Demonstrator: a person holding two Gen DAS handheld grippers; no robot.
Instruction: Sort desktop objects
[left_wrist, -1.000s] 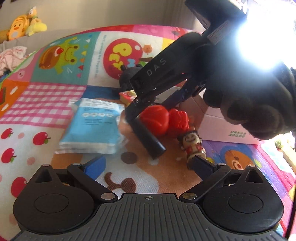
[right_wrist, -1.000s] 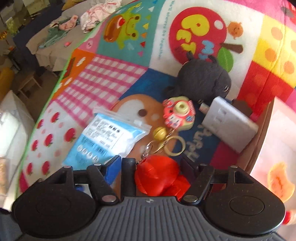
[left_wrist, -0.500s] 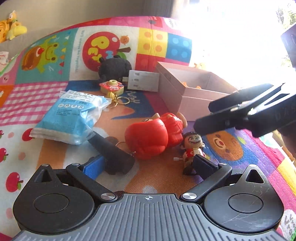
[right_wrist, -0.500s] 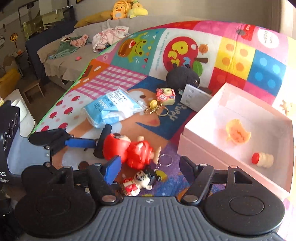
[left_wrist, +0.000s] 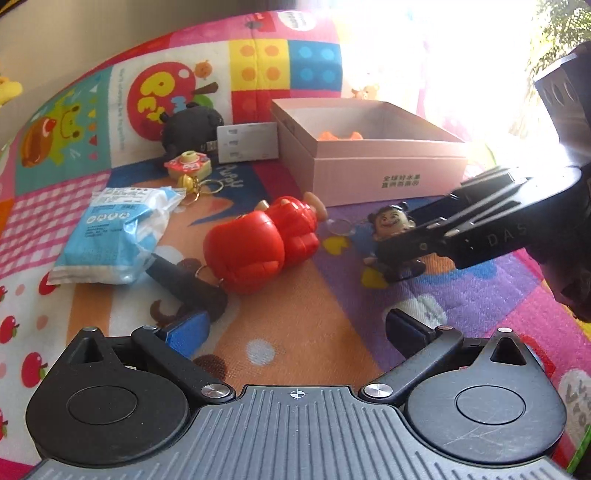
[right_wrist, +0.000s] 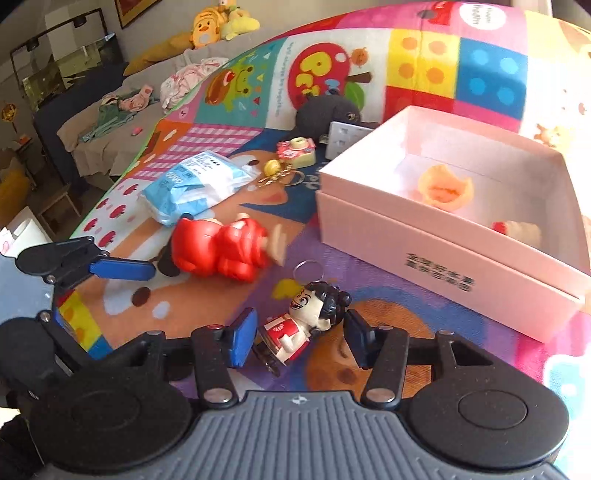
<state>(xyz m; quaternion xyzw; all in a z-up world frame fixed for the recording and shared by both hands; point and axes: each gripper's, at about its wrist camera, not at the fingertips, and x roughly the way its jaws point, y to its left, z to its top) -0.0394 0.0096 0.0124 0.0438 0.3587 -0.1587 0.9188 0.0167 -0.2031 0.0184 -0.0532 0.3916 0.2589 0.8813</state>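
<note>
Left wrist view: the left claw (left_wrist: 293, 326) is hanging with its jaws apart and nothing between them, low over the play mat (left_wrist: 303, 325). Just ahead of it the red figure (left_wrist: 260, 242) is lying on its side, with a dark stick-like thing (left_wrist: 184, 282) touching its near edge. The right claw (left_wrist: 399, 258) is reaching in from the right and covering the lower half of the small black-haired figurine (left_wrist: 391, 221), which is lying near the front wall of the pink box (left_wrist: 388, 168). A second ago that claw was standing over the red figure and blocking much of the view; now it is sitting further right, and the box is showing whole.

Right wrist view: the right claw (right_wrist: 299, 336) is closing, and the small figurine (right_wrist: 299, 325) is lying between its jaws; the blue pad seems just at the toy's body, while the dark pad is standing clear of its head, so the grip is not yet made. The step in hand appears to be picking up this figurine for the open box (right_wrist: 436, 258), where an orange piece (right_wrist: 445, 188) and a small red-topped thing (right_wrist: 517, 230) are already lying. The next move likely calls for squeezing onto the body, lifting clear of the box wall, and carrying it over the rim. A second ago this camera was showing the red figure between the jaws; now that toy (right_wrist: 221, 247) is lying apart, up and to the left, beside the left claw's blue finger (right_wrist: 122, 269).
</note>
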